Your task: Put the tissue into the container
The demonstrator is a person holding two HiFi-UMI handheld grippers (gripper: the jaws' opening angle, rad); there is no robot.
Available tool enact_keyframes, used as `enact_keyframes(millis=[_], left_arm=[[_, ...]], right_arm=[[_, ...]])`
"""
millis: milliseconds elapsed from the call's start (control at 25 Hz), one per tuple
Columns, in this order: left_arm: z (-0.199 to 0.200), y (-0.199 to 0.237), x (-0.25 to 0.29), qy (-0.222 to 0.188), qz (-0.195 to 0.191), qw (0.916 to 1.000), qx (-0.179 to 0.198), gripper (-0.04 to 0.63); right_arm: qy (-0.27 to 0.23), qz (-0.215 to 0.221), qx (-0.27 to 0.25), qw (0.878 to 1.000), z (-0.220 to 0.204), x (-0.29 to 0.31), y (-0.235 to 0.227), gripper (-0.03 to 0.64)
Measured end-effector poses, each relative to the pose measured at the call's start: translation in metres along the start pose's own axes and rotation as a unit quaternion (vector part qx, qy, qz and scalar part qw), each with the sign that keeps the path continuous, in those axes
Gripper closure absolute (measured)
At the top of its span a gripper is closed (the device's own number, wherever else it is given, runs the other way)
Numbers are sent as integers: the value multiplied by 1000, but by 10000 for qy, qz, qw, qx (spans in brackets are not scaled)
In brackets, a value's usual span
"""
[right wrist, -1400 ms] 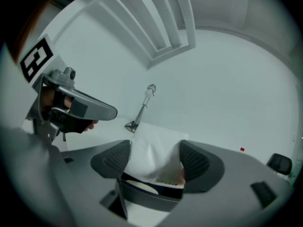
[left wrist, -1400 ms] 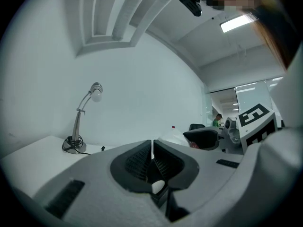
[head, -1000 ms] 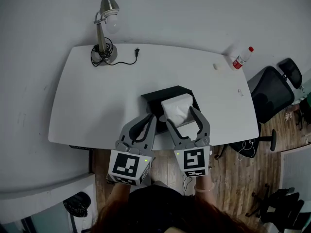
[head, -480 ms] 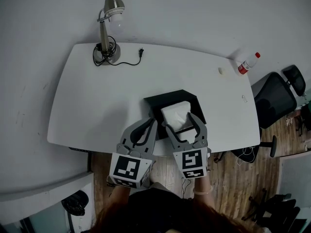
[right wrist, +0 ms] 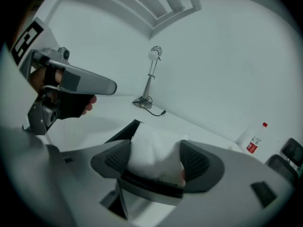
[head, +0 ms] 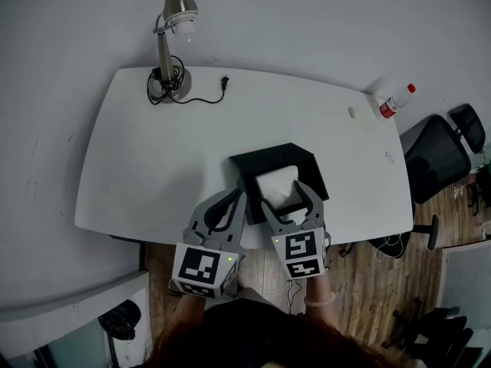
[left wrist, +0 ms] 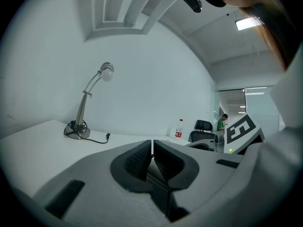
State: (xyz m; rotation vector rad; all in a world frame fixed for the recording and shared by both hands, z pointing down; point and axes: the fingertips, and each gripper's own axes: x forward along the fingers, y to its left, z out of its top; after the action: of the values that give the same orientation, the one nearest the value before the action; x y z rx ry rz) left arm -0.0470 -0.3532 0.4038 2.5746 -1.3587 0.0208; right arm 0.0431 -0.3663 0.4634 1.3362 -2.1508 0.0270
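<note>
Right tool (head: 282,195) holds a white tissue (head: 277,184) at the mouth of a black container (head: 265,152) on a white desk (head: 146,159).

The right tool's two ribbed pads are clenched on the tissue from either side, and the soft wad bulges up between them. Seen from the head view, the tissue sits within the outline of the container's open top; how deep it reaches inside cannot be told. The left tool (left wrist: 152,158) hangs just beside the container's left wall at the near edge of the desk, jaws pressed together with nothing between them. A desk lamp (head: 170,43) with a coiled cord stands at the far left corner, a red-capped bottle (head: 395,102) at the far right. A black office chair (head: 436,153) stands off the desk's right end.
</note>
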Motion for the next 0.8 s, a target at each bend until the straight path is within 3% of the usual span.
enact_keyframes(millis=[520,800], left_arm=[[-4,10,-2,61,136,9999,-15,558],[-5,12,-4,58,182,9998,-16,558]], right_arm=[[456,98,466,9978,-12,14,-4,267],[472,6,463,9978,-12,15,-6,268]])
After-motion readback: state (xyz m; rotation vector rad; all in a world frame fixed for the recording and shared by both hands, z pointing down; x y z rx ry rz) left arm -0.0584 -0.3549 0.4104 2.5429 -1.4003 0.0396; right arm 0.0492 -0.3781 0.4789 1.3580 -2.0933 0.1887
